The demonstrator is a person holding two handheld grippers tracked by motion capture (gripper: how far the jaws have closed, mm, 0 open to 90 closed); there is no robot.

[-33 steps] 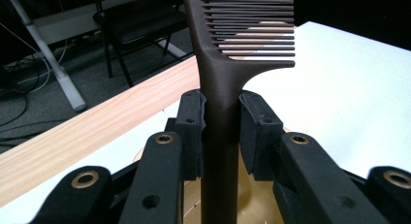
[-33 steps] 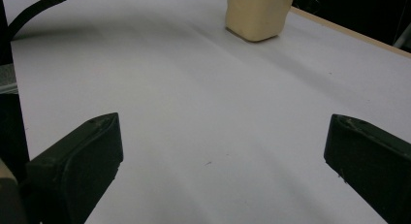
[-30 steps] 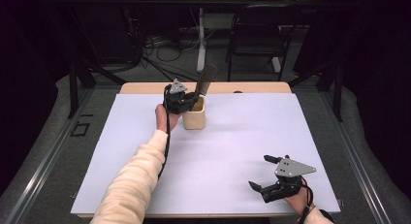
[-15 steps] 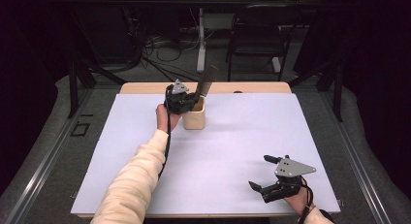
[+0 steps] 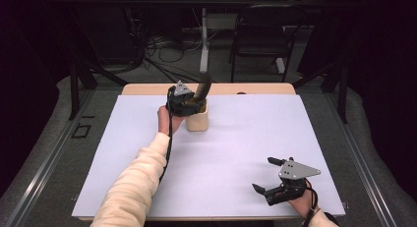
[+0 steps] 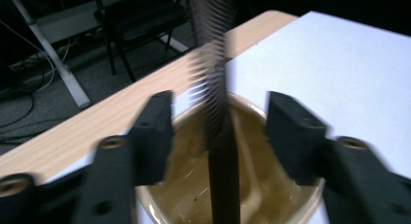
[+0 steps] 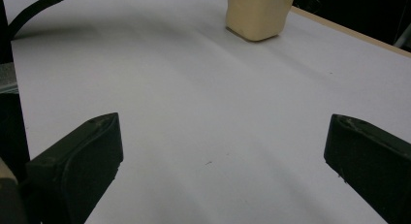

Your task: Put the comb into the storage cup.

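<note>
Left gripper (image 6: 219, 132) opening around utensil (image 6: 218, 117); cup (image 6: 252, 151) beneath.

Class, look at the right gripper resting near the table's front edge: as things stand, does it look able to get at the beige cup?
Probably yes. The right gripper stands open, with bare white table between it and the beige cup. However, the left gripper hovers over the cup's mouth, around the dark utensil.

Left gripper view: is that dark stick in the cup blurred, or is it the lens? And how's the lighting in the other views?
Left gripper view: the dark stick is streaked with comb-like motion blur along its upper part, and the cup is soft. High view: the white table sheet is evenly lit and the background dark. Right gripper view: mostly sharp, with soft shadows on the sheet.
</note>
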